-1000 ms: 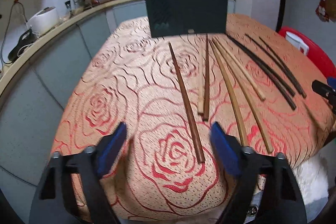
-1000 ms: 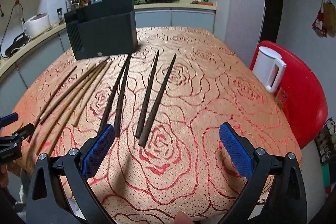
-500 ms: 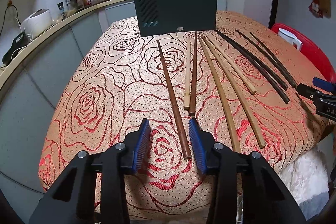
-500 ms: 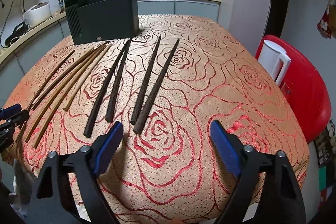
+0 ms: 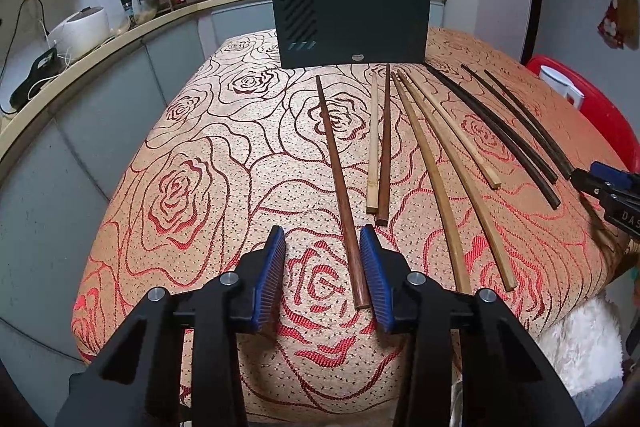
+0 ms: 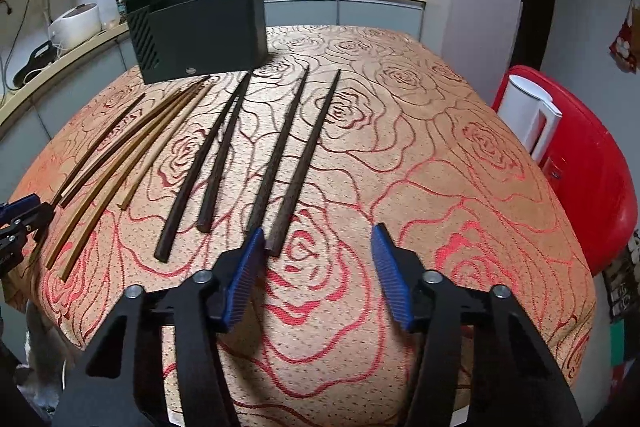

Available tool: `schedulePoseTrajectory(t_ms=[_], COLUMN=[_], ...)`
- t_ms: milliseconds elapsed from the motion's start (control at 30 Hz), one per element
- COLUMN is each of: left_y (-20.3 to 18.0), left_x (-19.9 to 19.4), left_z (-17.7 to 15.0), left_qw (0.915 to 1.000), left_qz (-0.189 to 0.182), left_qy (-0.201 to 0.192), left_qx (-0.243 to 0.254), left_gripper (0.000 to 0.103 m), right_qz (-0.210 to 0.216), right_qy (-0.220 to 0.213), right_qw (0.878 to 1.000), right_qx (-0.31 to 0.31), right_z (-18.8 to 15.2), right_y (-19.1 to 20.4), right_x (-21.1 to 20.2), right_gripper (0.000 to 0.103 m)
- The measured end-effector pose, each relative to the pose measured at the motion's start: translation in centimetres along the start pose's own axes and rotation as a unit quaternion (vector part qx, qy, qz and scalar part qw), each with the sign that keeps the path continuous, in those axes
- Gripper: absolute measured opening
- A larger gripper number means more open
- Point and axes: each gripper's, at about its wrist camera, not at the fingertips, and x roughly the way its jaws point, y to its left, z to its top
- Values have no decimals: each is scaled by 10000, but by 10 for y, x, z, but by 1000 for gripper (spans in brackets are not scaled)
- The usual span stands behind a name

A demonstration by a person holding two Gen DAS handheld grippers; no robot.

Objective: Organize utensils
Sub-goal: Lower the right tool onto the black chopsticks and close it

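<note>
the chopsticks lie side by side on the table (image 5: 192, 195), which has a rose cloth on it. their thin ends point to the far edge, where the black holder box (image 5: 352, 23) stands. their thick ends point to the near edge, so they are easy to reach and pick up one at a time.

the left gripper (image 5: 323, 279) sits low at the near edge. the thick end of the red-brown chopstick (image 5: 340, 179) lies between its blue pads (image 5: 270, 281). it is the one nearest the left edge. the stick is close to the right pad, but there is a gap on the other side, so the fingers are part open and not holding it yet. they look lined up so a squeeze would catch the thick end.

the right gripper (image 6: 316, 275) is at the near edge too, by the dark chopsticks (image 6: 308, 155) on the right part of the table. its fingers have just been closing, but nothing is between them. the thick end of the nearest dark stick lies just past the left pad's tip. the fingers are still wide apart.

the pale chopsticks (image 5: 440, 171) lie in the middle, untouched. none is in the box yet, so the tidying seems to be at its start.
</note>
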Motion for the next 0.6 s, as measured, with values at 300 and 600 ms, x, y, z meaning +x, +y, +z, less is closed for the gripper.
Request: schedulePoseTrajectory(t_ms=[300, 600], left_y=[-8, -12], left_x=[-1, -3], left_z=[-2, -3], left_qw=[9998, 9996], left_qz=[-164, -88], left_qy=[-82, -115], left_qx=[111, 233], left_gripper=[11, 6], right_qz=[196, 257], right_qy=[-105, -119], right_qw=[9997, 9995], right_qx=[-87, -146], right_z=[4, 7], right_y=[6, 8], right_x=[5, 6], right_gripper=[28, 12])
